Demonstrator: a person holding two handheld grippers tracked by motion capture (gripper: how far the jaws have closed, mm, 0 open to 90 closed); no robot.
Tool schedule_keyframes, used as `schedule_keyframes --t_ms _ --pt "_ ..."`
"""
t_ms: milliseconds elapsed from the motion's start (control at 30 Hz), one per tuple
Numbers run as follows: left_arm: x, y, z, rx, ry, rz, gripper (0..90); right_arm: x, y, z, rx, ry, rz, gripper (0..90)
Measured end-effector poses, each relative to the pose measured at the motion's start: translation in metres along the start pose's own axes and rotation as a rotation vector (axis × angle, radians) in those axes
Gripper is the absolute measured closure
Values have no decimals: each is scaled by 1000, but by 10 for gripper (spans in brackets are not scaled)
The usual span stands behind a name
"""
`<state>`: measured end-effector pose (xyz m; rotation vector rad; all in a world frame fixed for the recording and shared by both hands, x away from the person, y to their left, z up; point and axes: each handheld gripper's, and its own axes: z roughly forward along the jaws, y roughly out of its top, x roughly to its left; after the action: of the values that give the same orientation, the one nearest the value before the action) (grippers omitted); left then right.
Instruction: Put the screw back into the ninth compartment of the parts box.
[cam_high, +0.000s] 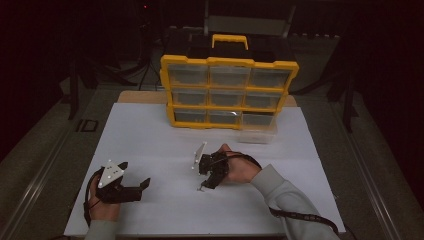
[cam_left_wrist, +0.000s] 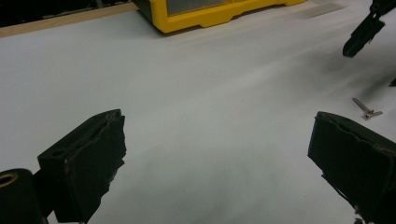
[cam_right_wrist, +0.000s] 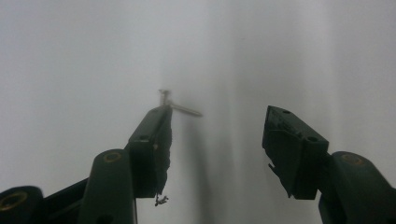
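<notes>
1. Nearest me, my left gripper rests low on the white sheet-covered table, its jaws spread wide with bare sheet between them.
2. Further in and toward the middle, my right gripper points down at the sheet, jaws partly apart and gripping nothing.
3. Small silver metal screws lie on the sheet just past one jaw tip of the right gripper; in the right gripper view that tip overlaps them, and I cannot tell whether it touches.
4. A clear plastic drawer sits on the table beyond, in front of the cabinet's lower right slot.
5. Farthest back stands the yellow-framed parts cabinet with clear drawers.
</notes>
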<state>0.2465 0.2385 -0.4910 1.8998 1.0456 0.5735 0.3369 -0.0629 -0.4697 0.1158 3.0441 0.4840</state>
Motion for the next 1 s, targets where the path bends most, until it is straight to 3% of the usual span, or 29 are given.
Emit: schedule_keyframes --t_ms 400,1000 --pt "0 0 0 -1 -1 0 46 4 4 16 25 16 -25 433" --pt "0 0 -1 -2 -1 -1 45 -3 9 24 -4 -5 26 444"
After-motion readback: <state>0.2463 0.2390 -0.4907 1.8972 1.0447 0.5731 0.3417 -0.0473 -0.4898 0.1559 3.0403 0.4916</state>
